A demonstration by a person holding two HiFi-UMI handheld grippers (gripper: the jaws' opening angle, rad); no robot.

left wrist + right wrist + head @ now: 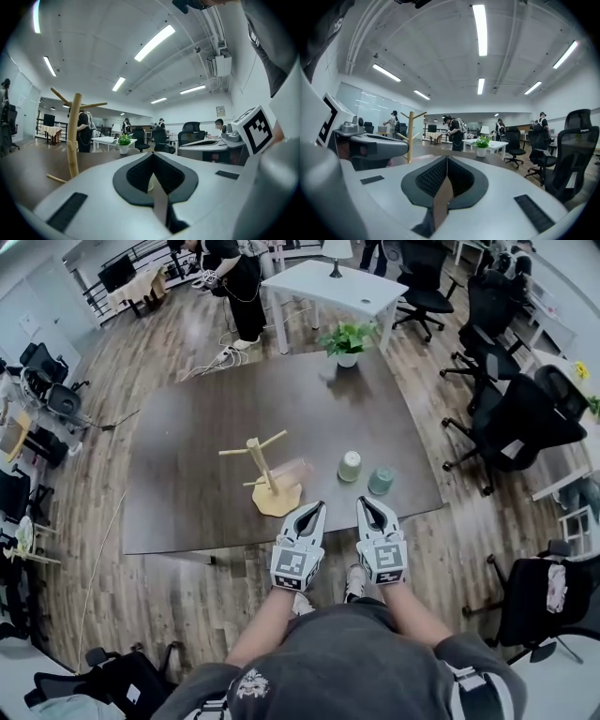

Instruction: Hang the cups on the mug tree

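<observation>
A wooden mug tree stands on the dark table, left of centre, with bare pegs. A pale pink cup lies just right of its trunk. A light green cup and a teal cup stand further right. My left gripper and right gripper hover side by side over the table's front edge, both shut with nothing in them. The left gripper view shows its shut jaws and the tree to the left. The right gripper view shows shut jaws and the tree.
A potted plant sits at the table's far edge. Beyond it are a white table and a person. Black office chairs crowd the right side. Cables lie on the wooden floor.
</observation>
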